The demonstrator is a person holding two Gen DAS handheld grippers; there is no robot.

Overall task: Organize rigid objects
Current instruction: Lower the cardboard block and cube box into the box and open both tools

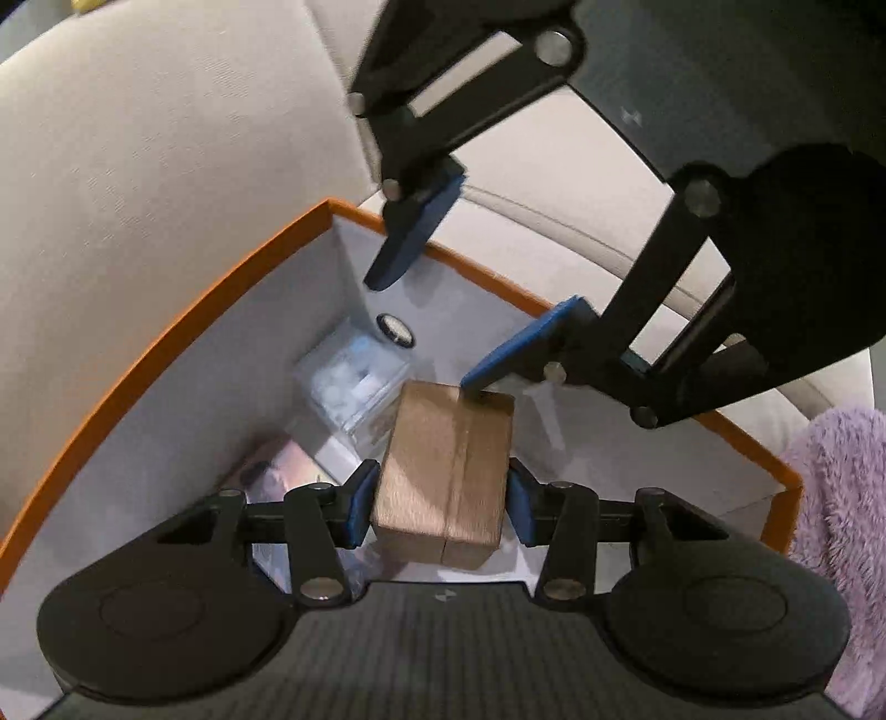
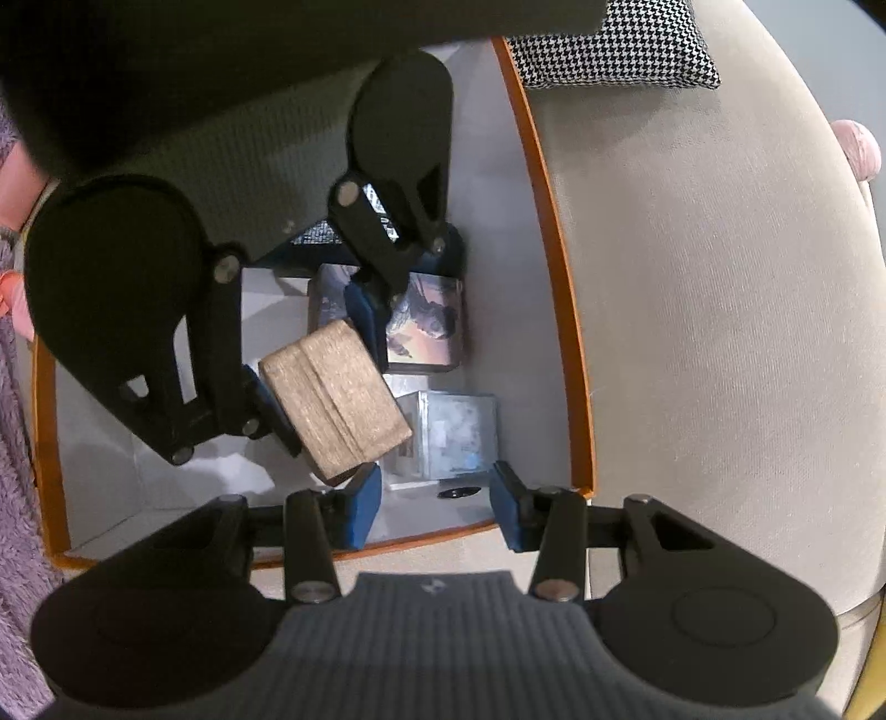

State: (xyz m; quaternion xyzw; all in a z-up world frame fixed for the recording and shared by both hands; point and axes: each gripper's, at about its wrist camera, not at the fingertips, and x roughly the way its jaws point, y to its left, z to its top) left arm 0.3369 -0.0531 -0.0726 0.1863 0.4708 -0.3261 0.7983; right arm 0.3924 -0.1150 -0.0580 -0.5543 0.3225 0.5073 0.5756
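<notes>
My left gripper (image 1: 438, 507) is shut on a wooden block (image 1: 446, 471) and holds it inside an orange-rimmed white box (image 1: 166, 343). The block also shows in the right wrist view (image 2: 335, 401), clamped by the left gripper (image 2: 326, 376). My right gripper (image 2: 434, 512) is open and empty above the box's near rim; in the left wrist view it (image 1: 426, 332) hangs over the box, one blue fingertip (image 1: 482, 374) at the block's far edge. On the box floor lie a clear plastic case (image 1: 354, 382), a picture card (image 2: 426, 324) and a small round black-rimmed object (image 1: 395, 329).
The box (image 2: 559, 310) sits on a beige sofa cushion (image 2: 692, 332). A purple fluffy blanket (image 1: 836, 531) lies beside the box. A houndstooth pillow (image 2: 614, 44) lies beyond the box. Part of the box floor (image 2: 183, 476) is bare.
</notes>
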